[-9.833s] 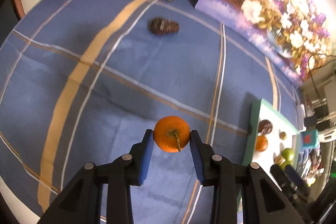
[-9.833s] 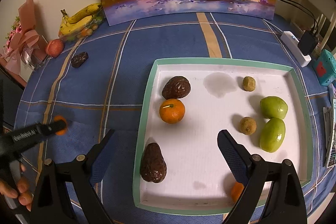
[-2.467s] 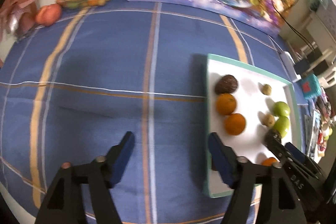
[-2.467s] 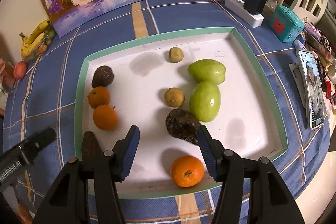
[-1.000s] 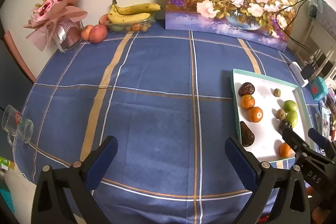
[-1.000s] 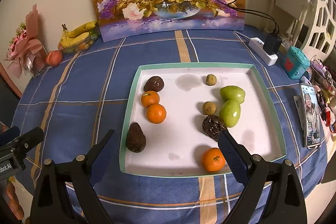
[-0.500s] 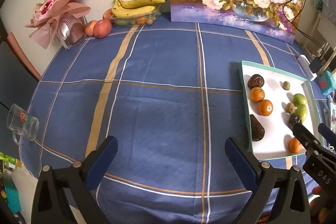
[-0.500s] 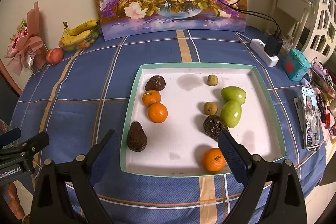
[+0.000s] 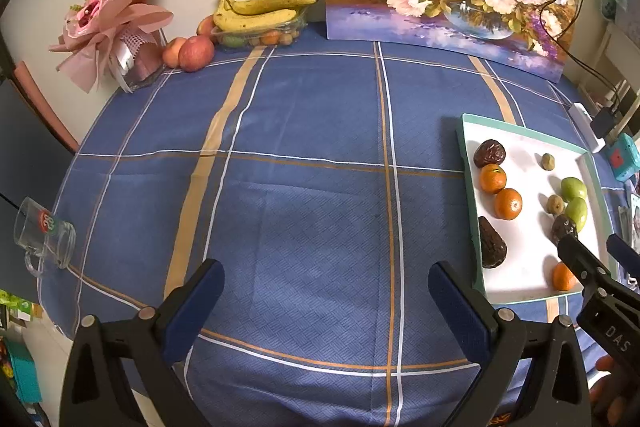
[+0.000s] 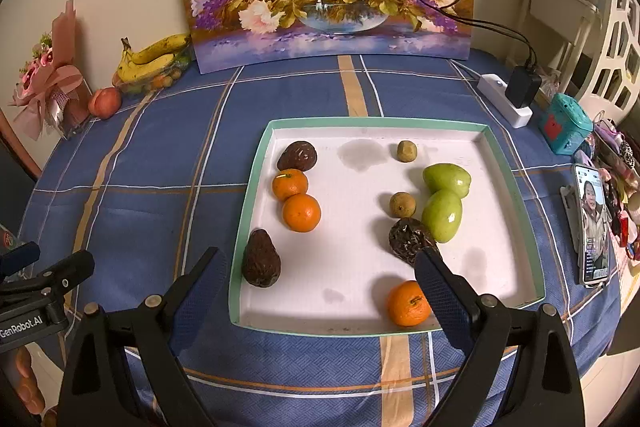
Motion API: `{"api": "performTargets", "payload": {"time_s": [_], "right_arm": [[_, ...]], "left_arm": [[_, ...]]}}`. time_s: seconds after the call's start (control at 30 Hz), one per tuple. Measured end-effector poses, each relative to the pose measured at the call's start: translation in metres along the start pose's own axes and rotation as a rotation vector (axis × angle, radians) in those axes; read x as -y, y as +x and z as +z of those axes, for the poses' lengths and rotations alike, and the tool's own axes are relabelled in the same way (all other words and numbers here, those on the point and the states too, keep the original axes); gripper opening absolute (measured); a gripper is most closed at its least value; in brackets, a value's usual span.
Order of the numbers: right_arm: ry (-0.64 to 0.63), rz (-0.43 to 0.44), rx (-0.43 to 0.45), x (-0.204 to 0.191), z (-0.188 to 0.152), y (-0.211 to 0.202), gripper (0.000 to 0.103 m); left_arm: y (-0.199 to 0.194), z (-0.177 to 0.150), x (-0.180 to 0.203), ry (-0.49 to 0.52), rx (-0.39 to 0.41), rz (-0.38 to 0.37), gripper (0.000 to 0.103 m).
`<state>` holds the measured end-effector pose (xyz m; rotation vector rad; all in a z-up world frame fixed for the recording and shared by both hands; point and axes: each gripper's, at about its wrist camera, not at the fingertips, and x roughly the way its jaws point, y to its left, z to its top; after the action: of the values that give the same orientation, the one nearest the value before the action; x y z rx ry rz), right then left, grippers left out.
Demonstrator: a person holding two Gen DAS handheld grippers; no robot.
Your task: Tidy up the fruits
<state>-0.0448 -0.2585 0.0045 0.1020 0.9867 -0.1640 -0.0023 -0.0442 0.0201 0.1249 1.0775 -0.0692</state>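
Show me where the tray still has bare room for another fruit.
The tray's middle strip is bare, between the two oranges on one side and the green fruits on the other. The right edge beyond the green fruits is free too. Both fruit columns are crowded.

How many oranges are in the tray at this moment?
3. In the tray, two oranges touch near its left wall; the third sits by the near rim. None appear hidden.

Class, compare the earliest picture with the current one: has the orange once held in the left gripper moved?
Yes. The orange now lies in the white tray, beside another orange; the left gripper is open over bare tablecloth.
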Motion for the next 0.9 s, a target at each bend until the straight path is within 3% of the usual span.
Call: {"api": "performTargets", "payload": {"time_s": [0.9], "right_arm": [[-0.001, -0.002, -0.003, -0.001, 0.0, 0.0008, 0.095]], "left_arm": [[0.0009, -0.0013, -0.0016, -0.001, -0.014, 0.009, 0.103]]}}
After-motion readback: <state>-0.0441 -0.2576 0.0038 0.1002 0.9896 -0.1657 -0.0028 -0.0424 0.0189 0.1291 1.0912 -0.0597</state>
